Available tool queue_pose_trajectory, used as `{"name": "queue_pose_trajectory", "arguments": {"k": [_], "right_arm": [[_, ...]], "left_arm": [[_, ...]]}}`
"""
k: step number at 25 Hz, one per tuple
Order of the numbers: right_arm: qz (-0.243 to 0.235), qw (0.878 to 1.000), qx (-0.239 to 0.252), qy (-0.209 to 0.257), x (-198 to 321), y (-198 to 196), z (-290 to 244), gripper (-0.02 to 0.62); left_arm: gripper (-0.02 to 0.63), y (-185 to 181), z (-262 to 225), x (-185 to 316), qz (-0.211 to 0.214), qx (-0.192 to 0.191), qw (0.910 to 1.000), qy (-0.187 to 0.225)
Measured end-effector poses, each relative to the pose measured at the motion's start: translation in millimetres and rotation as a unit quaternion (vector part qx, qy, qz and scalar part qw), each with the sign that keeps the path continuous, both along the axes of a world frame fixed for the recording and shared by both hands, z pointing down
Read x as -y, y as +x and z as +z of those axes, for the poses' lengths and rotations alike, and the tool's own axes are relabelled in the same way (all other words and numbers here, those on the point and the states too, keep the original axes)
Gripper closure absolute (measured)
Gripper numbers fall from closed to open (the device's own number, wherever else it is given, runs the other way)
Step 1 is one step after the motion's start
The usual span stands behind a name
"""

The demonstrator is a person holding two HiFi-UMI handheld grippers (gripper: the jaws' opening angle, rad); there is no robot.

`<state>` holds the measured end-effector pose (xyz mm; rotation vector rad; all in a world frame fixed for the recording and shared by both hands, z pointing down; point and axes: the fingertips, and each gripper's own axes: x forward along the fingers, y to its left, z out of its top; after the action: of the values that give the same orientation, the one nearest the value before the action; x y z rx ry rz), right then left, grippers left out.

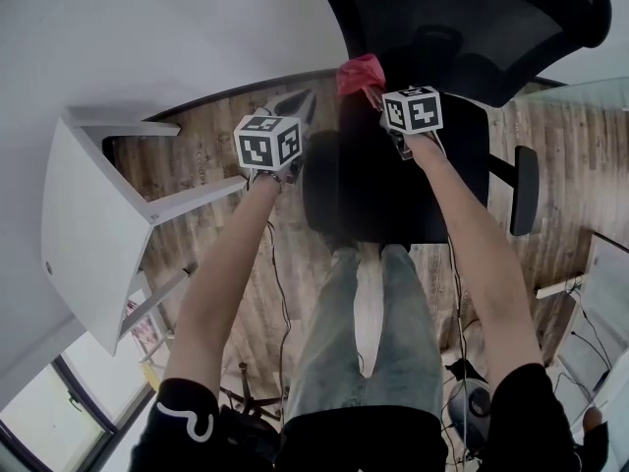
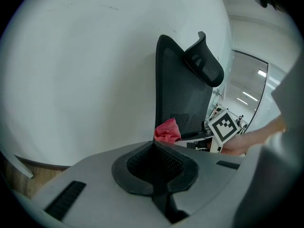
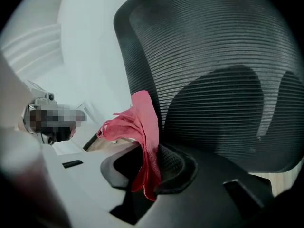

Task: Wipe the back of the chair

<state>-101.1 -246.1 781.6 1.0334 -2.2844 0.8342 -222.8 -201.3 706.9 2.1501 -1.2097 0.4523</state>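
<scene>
No word, number or brand name can be read anywhere. The left gripper (image 1: 298, 104) and the right gripper (image 1: 373, 91) each carry only black-and-white square marker patterns, which are codes rather than letters. A pale printed item (image 1: 147, 334) on the floor beside the white table (image 1: 84, 224) shows reddish print too small to make out.

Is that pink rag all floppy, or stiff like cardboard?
Probably floppy: the crumpled pink cloth rag droops in loose folds from the right gripper. Likely light too, since a small pinch holds it. It should bend easily against the black mesh chair back.
</scene>
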Motion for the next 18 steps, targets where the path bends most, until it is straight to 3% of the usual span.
{"name": "queue_pose_trajectory", "arguments": {"k": [18], "right_arm": [[0.062,0.998,0.002,-0.002,7.5,119.2,-3.7,0.508]], "left_arm": [[0.581,100.4,-5.4,12.5,0.043,0.001,0.9991,0.0]]}}
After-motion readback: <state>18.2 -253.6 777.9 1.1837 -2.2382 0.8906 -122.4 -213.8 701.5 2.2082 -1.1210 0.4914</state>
